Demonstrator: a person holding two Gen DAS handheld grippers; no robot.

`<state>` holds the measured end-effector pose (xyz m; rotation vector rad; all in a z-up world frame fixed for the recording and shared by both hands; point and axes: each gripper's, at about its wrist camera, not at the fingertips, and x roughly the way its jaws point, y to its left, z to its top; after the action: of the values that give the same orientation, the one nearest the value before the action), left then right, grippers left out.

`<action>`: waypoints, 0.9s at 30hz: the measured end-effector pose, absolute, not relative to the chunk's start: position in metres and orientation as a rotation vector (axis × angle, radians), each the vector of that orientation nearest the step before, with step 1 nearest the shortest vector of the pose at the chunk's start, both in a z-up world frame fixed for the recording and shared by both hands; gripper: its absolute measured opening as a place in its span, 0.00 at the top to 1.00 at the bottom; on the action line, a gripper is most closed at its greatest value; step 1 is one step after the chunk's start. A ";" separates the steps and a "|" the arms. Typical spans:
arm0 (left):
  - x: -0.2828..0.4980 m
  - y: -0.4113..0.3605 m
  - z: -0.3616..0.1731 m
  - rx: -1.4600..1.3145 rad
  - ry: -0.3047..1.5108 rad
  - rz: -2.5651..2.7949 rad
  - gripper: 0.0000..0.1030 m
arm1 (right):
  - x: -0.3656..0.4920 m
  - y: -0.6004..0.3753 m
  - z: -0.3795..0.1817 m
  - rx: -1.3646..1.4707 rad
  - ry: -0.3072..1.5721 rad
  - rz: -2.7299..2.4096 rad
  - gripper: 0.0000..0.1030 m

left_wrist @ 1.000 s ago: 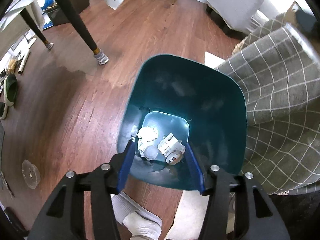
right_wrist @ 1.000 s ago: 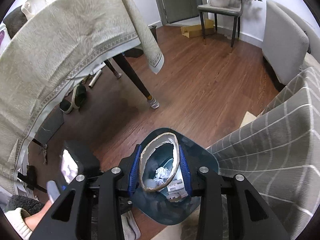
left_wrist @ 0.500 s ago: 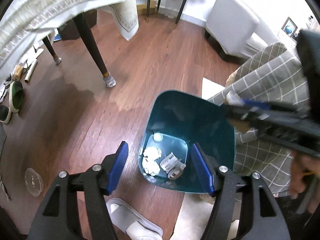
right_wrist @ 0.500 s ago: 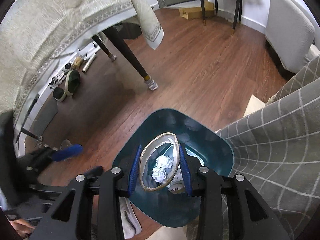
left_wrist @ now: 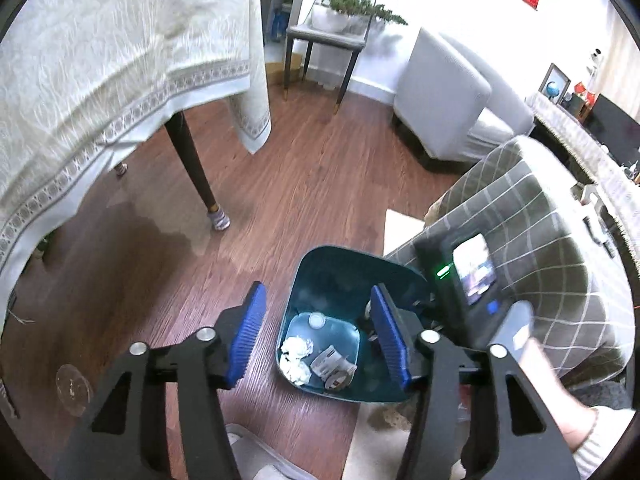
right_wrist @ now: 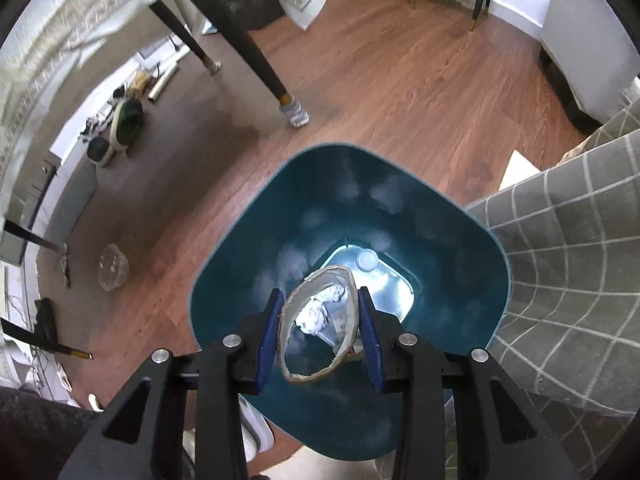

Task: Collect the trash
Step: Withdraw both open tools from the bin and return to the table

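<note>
Right tool [right_wrist: 318, 330] clamps cardboard tube [right_wrist: 319, 326] over bin [right_wrist: 460, 240] for drop; left tool [left_wrist: 316, 340] empty, jaws just narrowing.

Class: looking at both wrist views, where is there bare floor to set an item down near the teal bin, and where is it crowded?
Free: wood floor between the teal plastic bin and the socked table leg. Crowded: grey checked sofa against the bin; clear plastic cup and slippers near the wall.

Glossy teal plastic bin [right_wrist: 460, 280], crumpled paper [left_wrist: 296, 348], grained wood floor [left_wrist: 320, 184]
</note>
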<state>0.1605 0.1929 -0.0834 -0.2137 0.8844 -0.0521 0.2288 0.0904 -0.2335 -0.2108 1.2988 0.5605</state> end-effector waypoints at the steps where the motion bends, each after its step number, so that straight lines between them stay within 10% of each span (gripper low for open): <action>1: 0.160 0.193 -0.079 -0.218 0.876 -0.054 0.49 | 0.229 0.090 -0.236 -0.216 1.307 0.559 0.63; 17: 0.147 0.187 -0.019 -0.209 0.747 -0.091 0.55 | 0.222 0.084 -0.277 -0.331 1.404 0.486 0.62; 27: 0.148 0.187 -0.003 -0.222 0.706 -0.091 0.55 | 0.220 0.066 -0.277 -0.353 1.414 0.442 0.44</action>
<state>0.1476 0.1868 -0.0030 -0.2216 0.7063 -0.0908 0.2198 0.0663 -0.2771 -0.3534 1.4136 0.4421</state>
